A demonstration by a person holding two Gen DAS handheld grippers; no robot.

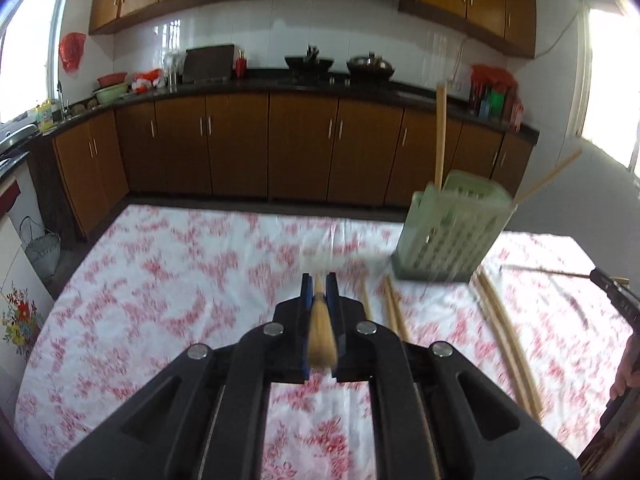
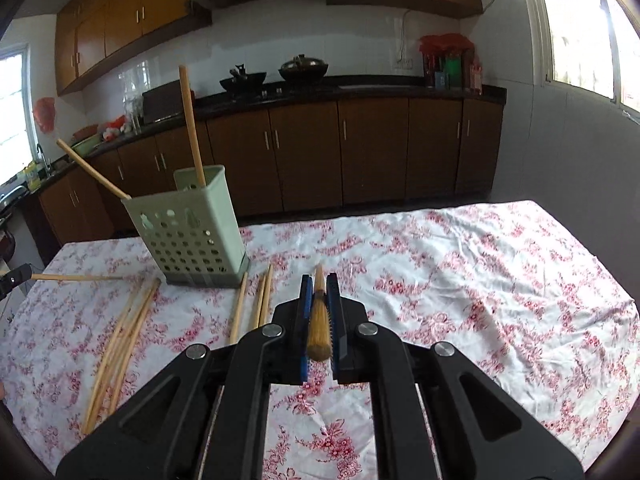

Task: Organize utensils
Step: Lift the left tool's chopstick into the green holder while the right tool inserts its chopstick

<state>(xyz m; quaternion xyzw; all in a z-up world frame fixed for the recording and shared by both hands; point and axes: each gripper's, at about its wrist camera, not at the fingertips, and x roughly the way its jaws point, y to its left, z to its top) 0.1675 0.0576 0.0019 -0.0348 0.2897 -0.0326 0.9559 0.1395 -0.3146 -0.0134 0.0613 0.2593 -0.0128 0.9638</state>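
Gripper first: in the left wrist view our left gripper (image 1: 319, 286) is closed on a single wooden chopstick (image 1: 321, 338), which lies along the gap between the blue pads with its thick end toward the camera and its tip just past the fingertips. Beyond it we see the worktop (image 1: 180, 264) under a white cloth with red flowers, and on it, to the right, a pale green perforated utensil holder (image 1: 452, 236), blurred. Two chopsticks stand in the holder, one nearly upright (image 1: 440, 136) and one leaning out to the right (image 1: 550, 178). Loose chopsticks lie on the cloth just in front of the holder (image 1: 394, 308) and further right (image 1: 508, 344). At the right edge we catch part of the other gripper and a hand (image 1: 626, 368). In the right wrist view our right gripper (image 2: 319, 286) is likewise clamped on one chopstick (image 2: 319, 332), held lengthwise between the pads. The green holder (image 2: 192, 232) stands to the left on the cloth, with one chopstick upright in it (image 2: 191, 120) and one leaning left (image 2: 92, 170). More chopsticks lie beside its base (image 2: 262, 298) and in a loose bundle near the left edge of the worktop (image 2: 120, 348). At the far left the tip of the left gripper shows with its chopstick (image 2: 76, 278) pointing toward the holder.
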